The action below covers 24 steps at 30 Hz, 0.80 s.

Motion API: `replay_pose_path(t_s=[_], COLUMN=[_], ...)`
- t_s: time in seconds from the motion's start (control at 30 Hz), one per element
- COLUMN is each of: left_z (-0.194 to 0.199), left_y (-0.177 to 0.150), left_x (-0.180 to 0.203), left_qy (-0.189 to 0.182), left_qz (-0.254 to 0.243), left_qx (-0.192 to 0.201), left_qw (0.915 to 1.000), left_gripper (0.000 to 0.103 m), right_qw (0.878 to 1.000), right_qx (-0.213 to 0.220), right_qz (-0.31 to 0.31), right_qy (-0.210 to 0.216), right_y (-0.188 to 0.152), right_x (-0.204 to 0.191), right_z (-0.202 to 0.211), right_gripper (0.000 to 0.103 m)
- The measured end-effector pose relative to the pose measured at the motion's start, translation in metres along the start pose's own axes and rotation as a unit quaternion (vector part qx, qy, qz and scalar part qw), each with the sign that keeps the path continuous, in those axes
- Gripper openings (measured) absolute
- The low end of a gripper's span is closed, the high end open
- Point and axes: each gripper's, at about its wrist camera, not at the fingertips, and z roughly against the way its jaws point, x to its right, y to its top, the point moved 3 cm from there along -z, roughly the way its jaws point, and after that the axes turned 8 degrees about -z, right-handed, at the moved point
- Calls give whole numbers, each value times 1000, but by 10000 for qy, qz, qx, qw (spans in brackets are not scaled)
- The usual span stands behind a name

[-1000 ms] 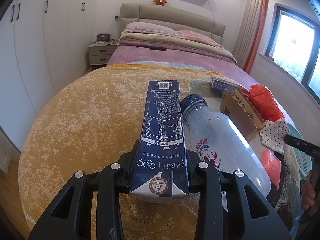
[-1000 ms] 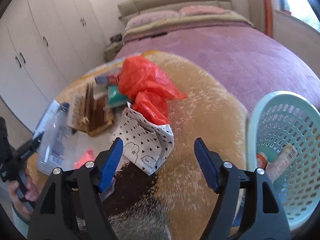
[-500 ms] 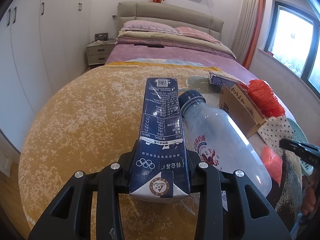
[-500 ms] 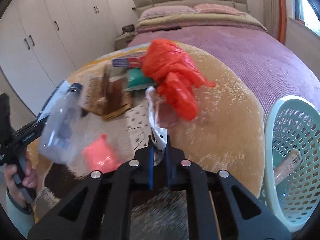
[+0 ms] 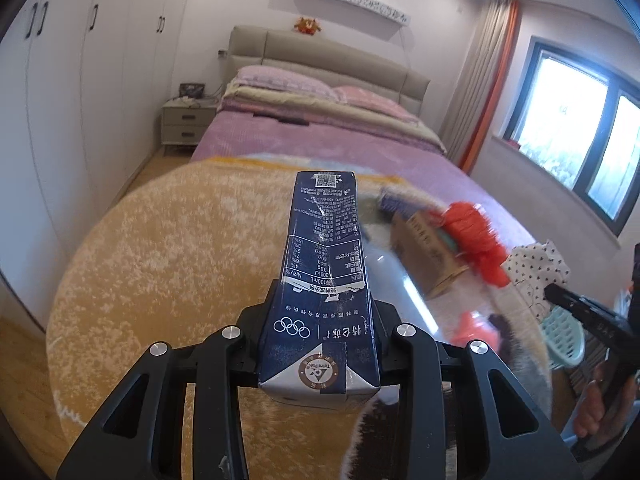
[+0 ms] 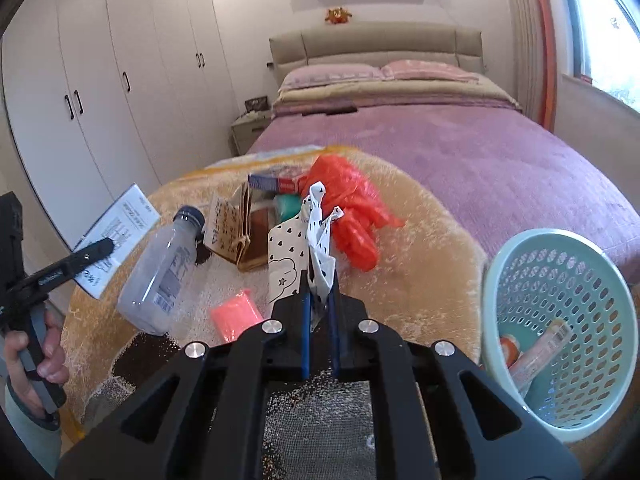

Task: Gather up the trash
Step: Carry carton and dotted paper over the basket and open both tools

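Note:
My left gripper (image 5: 320, 320) is shut on a dark blue milk carton (image 5: 324, 248), held clear above the yellow-orange blanket (image 5: 180, 260). In the right wrist view the carton (image 6: 120, 224) shows at the far left. My right gripper (image 6: 320, 296) is shut on the edge of a white bag with black hearts (image 6: 288, 248), which hangs lifted off the blanket. A mint-green basket (image 6: 516, 256) stands to the right with a few items inside. On the blanket lie a clear bottle (image 6: 160, 272), an orange plastic bag (image 6: 352, 216) and a pink scrap (image 6: 236, 314).
A brown paper bag (image 6: 240, 236), a blue-and-red box (image 6: 276, 184) and a teal item (image 6: 288, 206) sit behind the dotted bag. A purple bed (image 6: 460, 152) lies beyond; white wardrobes (image 6: 100, 80) line the left wall. A hand (image 6: 44, 352) grips the left tool.
My right gripper went from open to shut on the dotted bag and lifted it. My left gripper rose with the carton, away from the bottle.

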Motion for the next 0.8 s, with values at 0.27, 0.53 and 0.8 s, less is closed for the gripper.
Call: replay_pose_path(t_s=[0.27, 0.53, 0.8], left_z=[13, -18, -69], left_y=[25, 38, 34], left_x=[59, 159, 253], left_qy=[-510, -1269, -2158], left_qz=[-364, -992, -1378], left_qx=[300, 122, -457], left_qw=[9976, 9869, 9656], left_gripper=[34, 34, 34], right_qw=[9979, 9887, 9650], right_qx=[384, 594, 469], right_qz=[-340, -886, -1976], right_qy=[-403, -1058, -1658], right_y=[11, 15, 2], right_x=[42, 111, 198], right_z=[34, 62, 69], right_gripper=[6, 6, 6])
